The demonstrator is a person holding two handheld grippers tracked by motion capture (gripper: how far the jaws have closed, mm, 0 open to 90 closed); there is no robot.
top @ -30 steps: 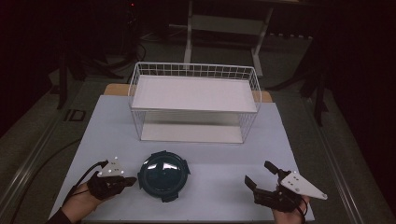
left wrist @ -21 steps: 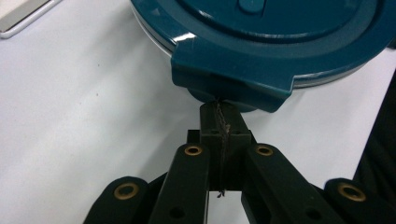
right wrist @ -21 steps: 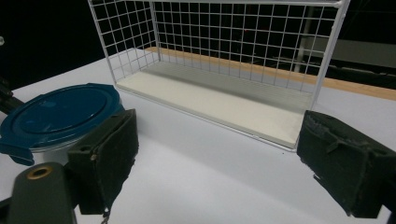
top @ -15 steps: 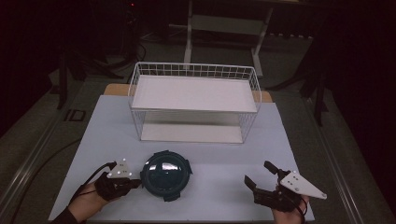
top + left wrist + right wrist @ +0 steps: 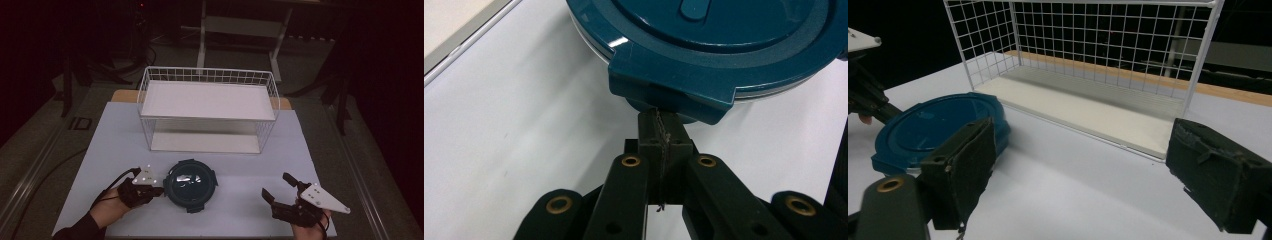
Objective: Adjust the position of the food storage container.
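A round teal lidded container [image 5: 190, 184] sits on the white table near the front, left of centre. My left gripper [image 5: 161, 190] lies at its left side, jaws shut with nothing between them. In the left gripper view the closed tips [image 5: 659, 117] sit just under the lid's [image 5: 724, 45] latch tab. My right gripper [image 5: 277, 186] rests at the front right, open and empty, well apart from the container. Its view looks between its pads [image 5: 968, 165] at the container [image 5: 933, 125], with the left gripper [image 5: 868, 100] beyond it.
A white wire rack [image 5: 207, 75] with an upper shelf and a lower white board stands at the middle back of the table. In the right gripper view the rack [image 5: 1098, 45] rises just behind the container. Dark floor and stands surround the table.
My left gripper has slid to the right up against the container's latch tab, and the container has shifted slightly right. The right gripper has stayed in place.
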